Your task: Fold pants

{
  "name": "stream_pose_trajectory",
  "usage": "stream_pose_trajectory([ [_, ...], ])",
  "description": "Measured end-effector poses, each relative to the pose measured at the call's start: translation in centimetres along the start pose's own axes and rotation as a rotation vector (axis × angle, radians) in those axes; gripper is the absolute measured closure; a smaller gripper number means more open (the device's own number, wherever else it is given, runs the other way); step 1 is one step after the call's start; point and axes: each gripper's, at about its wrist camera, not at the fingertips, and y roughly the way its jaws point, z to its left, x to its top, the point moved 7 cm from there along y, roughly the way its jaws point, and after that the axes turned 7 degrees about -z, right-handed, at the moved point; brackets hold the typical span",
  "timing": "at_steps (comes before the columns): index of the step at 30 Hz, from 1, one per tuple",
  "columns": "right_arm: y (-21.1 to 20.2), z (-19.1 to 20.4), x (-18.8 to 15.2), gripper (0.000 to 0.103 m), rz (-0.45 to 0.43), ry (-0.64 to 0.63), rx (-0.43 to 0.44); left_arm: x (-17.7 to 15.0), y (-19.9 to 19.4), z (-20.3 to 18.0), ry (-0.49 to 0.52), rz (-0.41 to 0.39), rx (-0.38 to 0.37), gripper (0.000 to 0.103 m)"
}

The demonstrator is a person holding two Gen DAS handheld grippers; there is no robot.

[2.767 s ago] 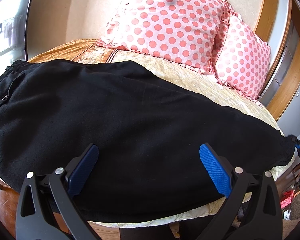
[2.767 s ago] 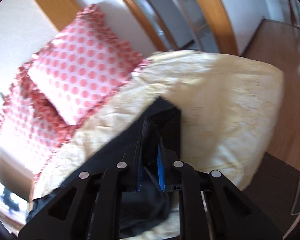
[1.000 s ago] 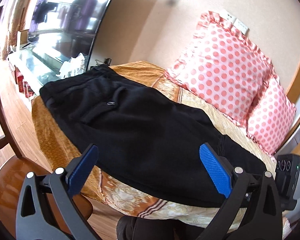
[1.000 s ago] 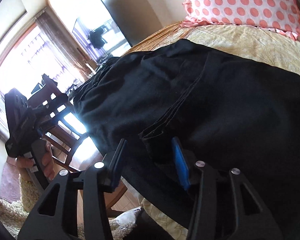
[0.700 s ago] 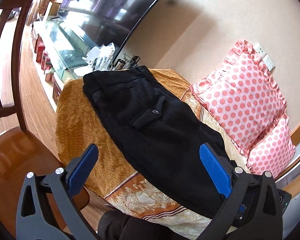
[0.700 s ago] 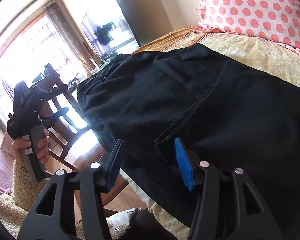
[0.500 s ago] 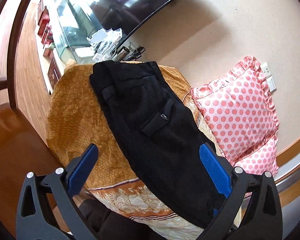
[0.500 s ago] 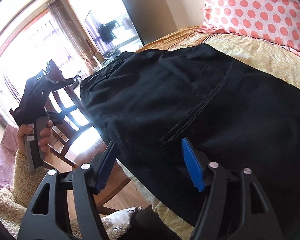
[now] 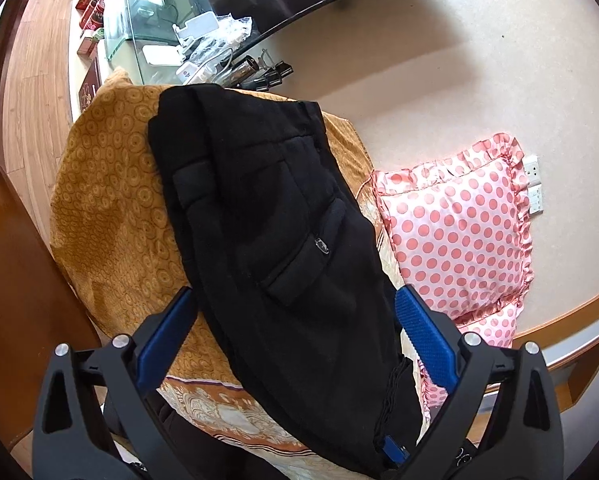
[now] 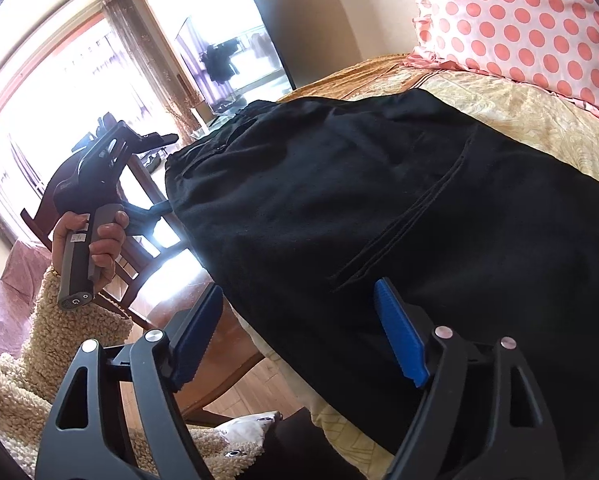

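While I held both tools back from the work, the bed (image 9: 111,208) filled most of my left view, its orange patterned cover (image 10: 363,70) running toward 10 o'clock and a paler cream part (image 10: 539,116) nearer the pillows. Across it lay the black pants (image 9: 283,248), doubled over lengthwise, waistband up at 12 o'clock and the leg end hanging off the near edge at 5 o'clock. A buttoned back pocket (image 9: 307,256) faced up at mid-frame. At 3 o'clock a pink polka-dot pillow (image 9: 459,240) leaned against the wall. Beyond the waistband, a glass shelf (image 9: 155,24) held cables and small clutter.

My left gripper (image 9: 295,344) had its jaws spread wide, holding nothing, above the pants' lower half. My right gripper (image 10: 299,336) was likewise wide and empty, its jaws straddling the cloth's near edge; I could not tell whether they touched it. At 9 o'clock in the right view, my left hand (image 10: 95,236) clutched its handle.
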Motion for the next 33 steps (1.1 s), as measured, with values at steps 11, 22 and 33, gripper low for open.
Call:
stream_pose_trajectory([
  [11, 0.0, 0.0, 0.0, 0.023, -0.006, -0.005, 0.015, 0.2, -0.7, -2.4, 0.048, -0.043, -0.038, 0.008],
  [22, -0.1, 0.2, -0.1, 0.023, -0.015, -0.016, 0.009, 1.4, 0.5, 1.1, -0.047, -0.065, 0.087, 0.076],
  [33, -5.4, -1.6, -0.6, 0.015, -0.104, 0.023, -0.012, 0.2, -1.6, -8.1, 0.272, -0.166, 0.066, 0.089],
])
